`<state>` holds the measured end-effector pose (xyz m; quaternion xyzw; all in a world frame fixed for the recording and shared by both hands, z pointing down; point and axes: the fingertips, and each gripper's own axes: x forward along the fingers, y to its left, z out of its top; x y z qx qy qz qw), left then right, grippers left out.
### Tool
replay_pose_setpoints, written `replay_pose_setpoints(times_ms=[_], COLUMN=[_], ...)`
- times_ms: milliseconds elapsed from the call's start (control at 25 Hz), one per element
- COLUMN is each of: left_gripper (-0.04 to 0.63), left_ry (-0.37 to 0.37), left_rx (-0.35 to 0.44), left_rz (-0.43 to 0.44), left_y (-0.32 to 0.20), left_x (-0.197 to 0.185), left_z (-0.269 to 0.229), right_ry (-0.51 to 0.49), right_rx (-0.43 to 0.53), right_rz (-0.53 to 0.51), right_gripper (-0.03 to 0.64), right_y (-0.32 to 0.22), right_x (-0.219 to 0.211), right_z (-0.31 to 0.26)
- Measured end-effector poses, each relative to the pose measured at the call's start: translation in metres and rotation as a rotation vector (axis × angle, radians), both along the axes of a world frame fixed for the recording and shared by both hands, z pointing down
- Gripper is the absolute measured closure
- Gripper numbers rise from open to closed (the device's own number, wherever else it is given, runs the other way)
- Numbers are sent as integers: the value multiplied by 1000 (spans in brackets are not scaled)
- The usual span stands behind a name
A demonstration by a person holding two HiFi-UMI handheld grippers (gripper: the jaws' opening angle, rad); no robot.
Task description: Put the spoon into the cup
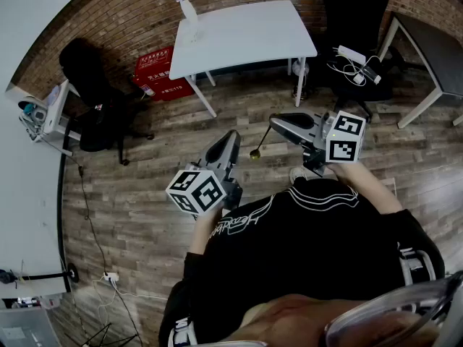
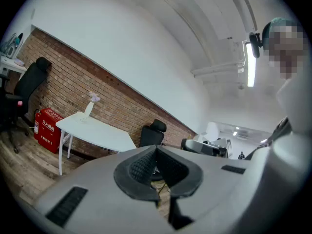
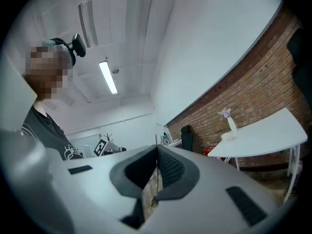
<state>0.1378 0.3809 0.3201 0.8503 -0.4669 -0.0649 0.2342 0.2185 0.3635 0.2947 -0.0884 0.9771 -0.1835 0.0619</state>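
My right gripper (image 1: 273, 121) is shut on the thin handle of a golden spoon (image 1: 260, 142). The spoon's bowl hangs down over the wooden floor. In the right gripper view the handle (image 3: 157, 152) stands edge-on between the pads, with the bowl (image 3: 153, 202) below them. My left gripper (image 1: 233, 136) is held beside it at the left; its pads (image 2: 146, 165) meet with nothing between them. Far ahead, on the white table (image 1: 253, 38), a small pale cup-like thing (image 1: 192, 35) stands next to a white vase (image 1: 187, 9) with a purple flower.
Black office chairs stand at the left (image 1: 92, 96) and behind the table at the right (image 1: 354, 16), the right one carrying a white power strip (image 1: 352, 54). A red box (image 1: 160, 73) sits on the floor by the table. A grey table (image 1: 434, 45) is at the far right.
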Motion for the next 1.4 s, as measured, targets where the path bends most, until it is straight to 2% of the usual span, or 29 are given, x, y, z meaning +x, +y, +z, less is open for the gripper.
replay_pose_setpoints(times_ms=[680, 1120, 1400], left_gripper=[591, 591, 591], left_ry=[35, 15, 27], left_rx=[15, -11, -52], left_rz=[1, -73, -117], left_y=[-4, -39, -105], left_x=[-7, -34, -61], left_z=[1, 13, 28], right_ry=[-8, -42, -33], right_rx=[-30, -67, -115], right_rz=[6, -47, -80], right_gripper=[618, 618, 618], right_y=[-10, -59, -128], right_x=[-10, -36, -62], right_z=[8, 20, 37])
